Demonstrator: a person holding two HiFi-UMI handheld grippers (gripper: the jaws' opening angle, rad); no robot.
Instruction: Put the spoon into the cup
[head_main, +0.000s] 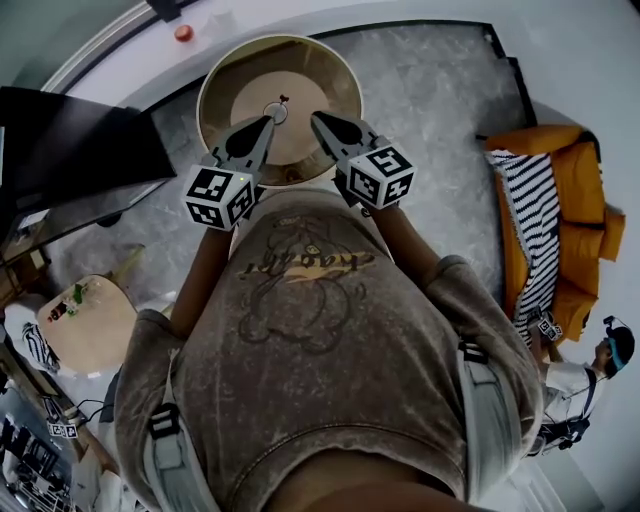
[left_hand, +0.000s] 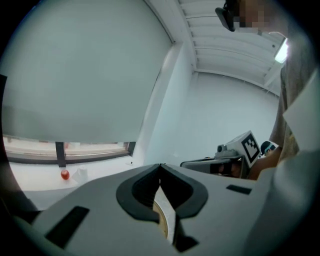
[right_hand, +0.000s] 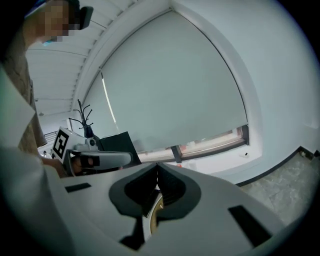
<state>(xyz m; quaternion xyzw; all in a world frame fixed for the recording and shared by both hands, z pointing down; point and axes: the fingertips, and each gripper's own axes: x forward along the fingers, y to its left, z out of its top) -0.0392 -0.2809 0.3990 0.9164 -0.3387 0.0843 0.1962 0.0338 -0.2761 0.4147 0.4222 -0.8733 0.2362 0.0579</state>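
Now clenched shut on nothing: left gripper (head_main: 267, 121) and right gripper (head_main: 317, 119), side by side above round table (head_main: 330, 75). Cup (head_main: 275, 112) at table centre, between both tips. Spoon too small to tell.

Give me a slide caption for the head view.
Left hand-held gripper and right hand-held gripper, both shut and empty, hover over a round wooden table holding a small cup.
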